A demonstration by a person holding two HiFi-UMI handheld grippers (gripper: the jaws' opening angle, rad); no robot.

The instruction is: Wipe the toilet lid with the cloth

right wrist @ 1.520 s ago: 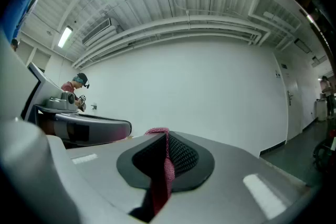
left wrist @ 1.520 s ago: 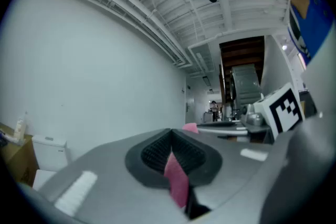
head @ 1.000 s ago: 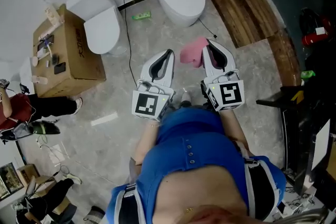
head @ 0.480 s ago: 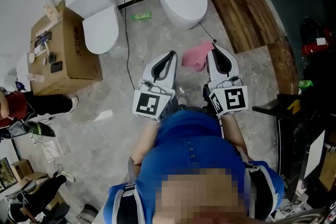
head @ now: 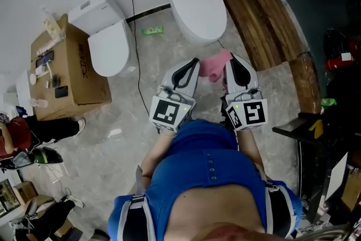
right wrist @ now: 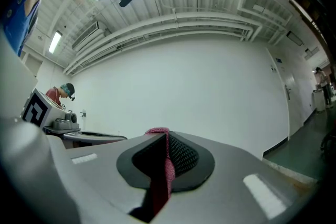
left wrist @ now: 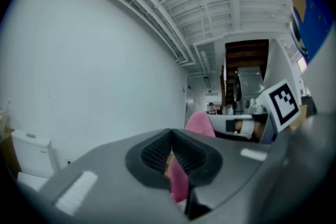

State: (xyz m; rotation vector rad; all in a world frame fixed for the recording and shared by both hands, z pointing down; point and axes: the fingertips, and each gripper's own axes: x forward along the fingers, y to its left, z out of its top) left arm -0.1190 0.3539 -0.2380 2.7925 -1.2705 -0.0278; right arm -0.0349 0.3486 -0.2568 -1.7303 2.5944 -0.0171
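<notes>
The white toilet with its lid (head: 197, 4) down stands against the far wall in the head view. A pink cloth (head: 216, 65) hangs between my two grippers, a short way in front of that toilet. My right gripper (head: 232, 60) is shut on the cloth (right wrist: 167, 160), whose edge pokes out above its tips. My left gripper (head: 194, 62) is shut too, with a pink strip of cloth (left wrist: 178, 181) showing in its jaw gap and more cloth (left wrist: 199, 123) beside it. Both grippers point forward and up, above the floor.
A second white toilet (head: 110, 36) with a tank stands to the left. A cardboard box (head: 67, 70) carrying small items sits beside it. A black cable (head: 137, 48) and a green item (head: 152, 30) lie on the floor. Right: a wooden platform (head: 265, 8), a black stand (head: 316, 121).
Both grippers and the cloth have moved forward, closer to the middle toilet. Their hold on the cloth looks unchanged.
</notes>
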